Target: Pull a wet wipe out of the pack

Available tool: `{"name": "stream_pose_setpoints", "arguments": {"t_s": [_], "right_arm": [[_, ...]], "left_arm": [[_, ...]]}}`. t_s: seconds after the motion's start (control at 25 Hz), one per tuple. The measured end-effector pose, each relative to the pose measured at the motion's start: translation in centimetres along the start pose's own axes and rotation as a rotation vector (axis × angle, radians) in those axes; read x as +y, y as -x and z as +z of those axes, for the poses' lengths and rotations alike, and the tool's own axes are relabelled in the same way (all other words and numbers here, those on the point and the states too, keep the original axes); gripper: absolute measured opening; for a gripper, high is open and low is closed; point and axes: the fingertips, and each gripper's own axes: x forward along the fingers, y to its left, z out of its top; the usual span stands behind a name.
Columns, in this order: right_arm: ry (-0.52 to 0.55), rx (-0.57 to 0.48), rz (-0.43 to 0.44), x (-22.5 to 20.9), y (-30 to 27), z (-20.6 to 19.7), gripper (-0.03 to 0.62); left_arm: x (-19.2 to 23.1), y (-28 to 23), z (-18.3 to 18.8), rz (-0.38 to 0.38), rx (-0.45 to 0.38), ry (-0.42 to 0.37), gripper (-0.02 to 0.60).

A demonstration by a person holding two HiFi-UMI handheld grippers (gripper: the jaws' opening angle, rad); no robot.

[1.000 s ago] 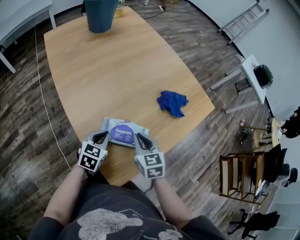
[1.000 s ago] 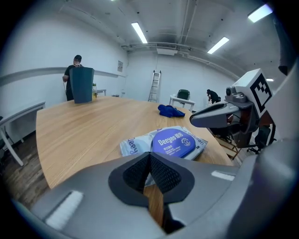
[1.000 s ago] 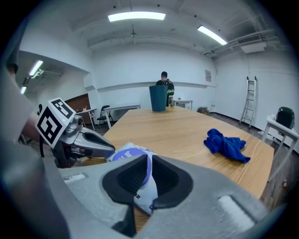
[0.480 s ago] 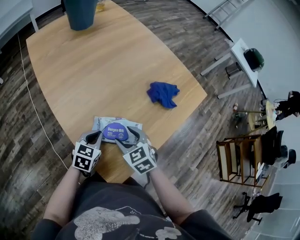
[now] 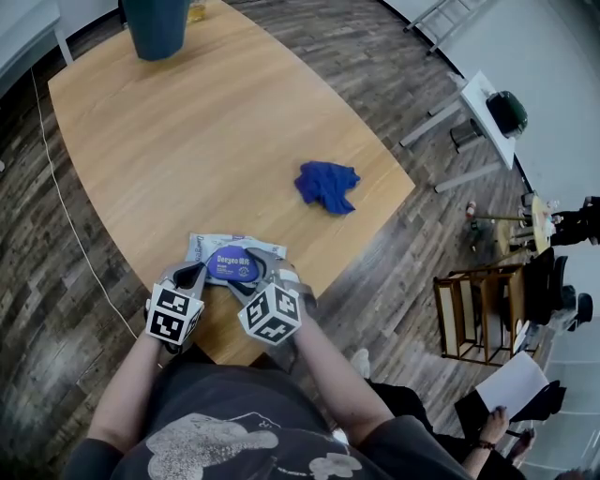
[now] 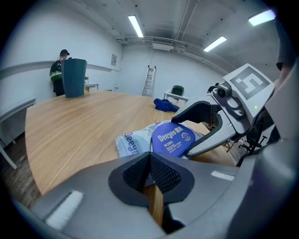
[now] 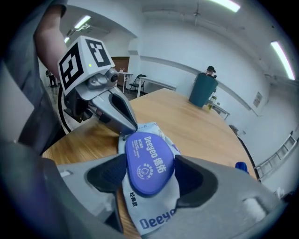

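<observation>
The wet-wipe pack (image 5: pixel 208 247), pale with a round blue lid (image 5: pixel 234 264), lies flat near the table's front edge. My right gripper (image 5: pixel 247 275) hangs over it. In the right gripper view its jaws (image 7: pixel 150 175) are opening wide, with the shut lid (image 7: pixel 148 156) between the two pads and not pinched. My left gripper (image 5: pixel 199 275) is shut, its tips resting at the pack's left end (image 7: pixel 140 127). In the left gripper view the shut left gripper (image 6: pixel 149 169) points at the pack (image 6: pixel 133 142). Whether it pinches the film is hidden.
A crumpled blue cloth (image 5: pixel 326 186) lies to the right of mid-table. A dark teal bin (image 5: pixel 155 23) stands at the far end. The table's front edge (image 5: pixel 234 352) is just below the grippers. A seated person with paper (image 5: pixel 506 389) is at lower right.
My right gripper rolled and slid left from the pack's right end to above the blue lid, and its jaws went from shut to wide apart. The left gripper stayed put.
</observation>
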Motion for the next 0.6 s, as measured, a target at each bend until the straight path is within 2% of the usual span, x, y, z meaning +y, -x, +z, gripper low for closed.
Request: {"name": "stream_pose_setpoints", "arguments": {"t_s": [0.32, 0.52, 0.6], "right_arm": [[-0.037, 0.000, 0.057, -0.03, -0.38, -0.11, 0.308], [-0.157, -0.007, 0.137, -0.27, -0.48, 0.04, 0.307], [-0.173, -0.011, 0.149, -0.34, -0.40, -0.01, 0.307]], "left_arm": [[0.07, 0.01, -0.15, 0.000, 0.009, -0.007, 0.018], [0.34, -0.02, -0.03, 0.012, 0.006, -0.017, 0.018], [0.30, -0.06, 0.05, 0.012, 0.006, -0.021, 0.018]]}}
